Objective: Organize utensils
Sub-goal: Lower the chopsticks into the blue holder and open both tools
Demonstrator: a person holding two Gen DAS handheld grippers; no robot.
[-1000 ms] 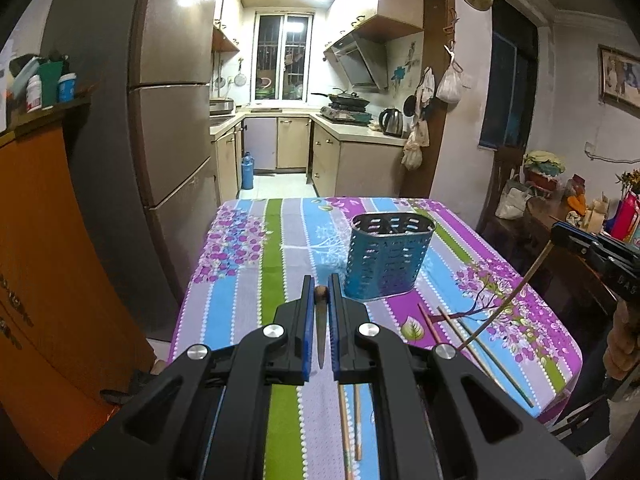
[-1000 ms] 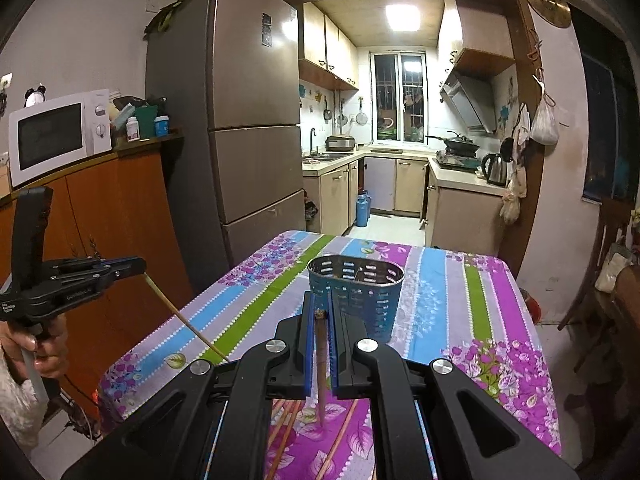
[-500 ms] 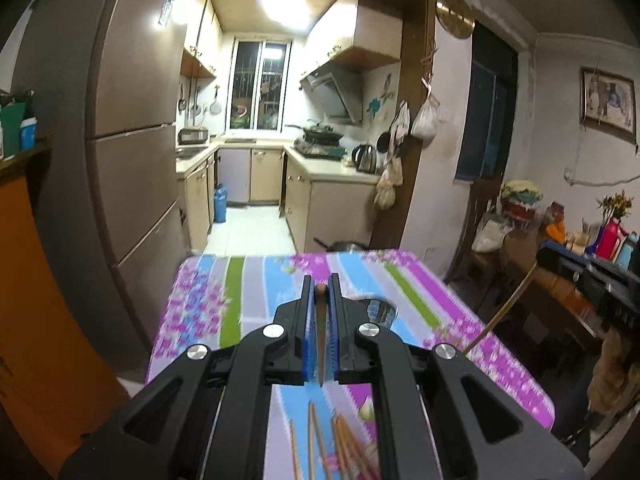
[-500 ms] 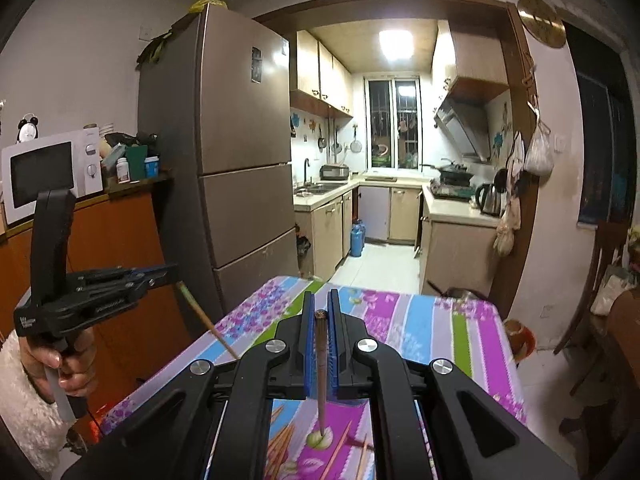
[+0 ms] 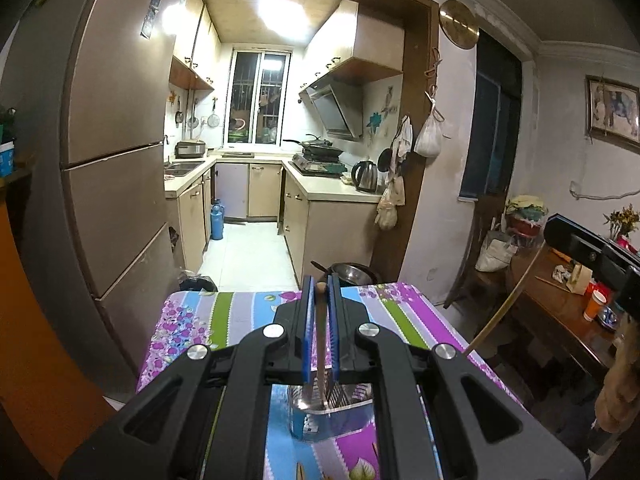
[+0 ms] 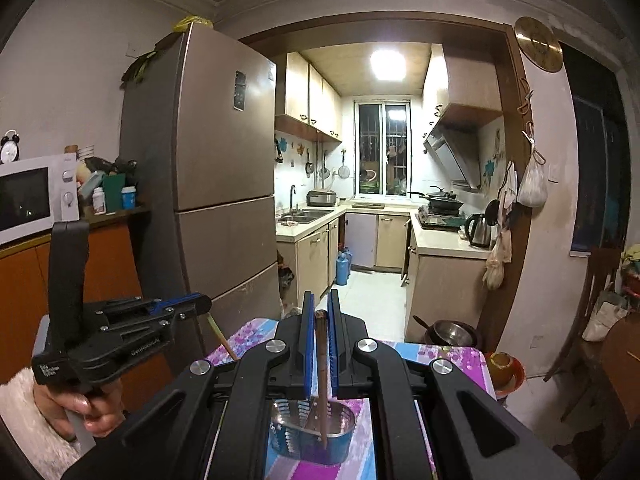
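Both grippers hang above the blue perforated holder [image 6: 312,436] on the floral counter [image 5: 240,312]: left gripper [image 5: 321,292] jaws pinch one chopstick [image 5: 320,344], right gripper [image 6: 320,308] jaws pinch another chopstick [image 6: 321,376].

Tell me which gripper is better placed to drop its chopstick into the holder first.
Right, by a little. The right gripper is shut on a chopstick whose tip already hangs inside the blue holder mouth. The left gripper has its chopstick over the rim.
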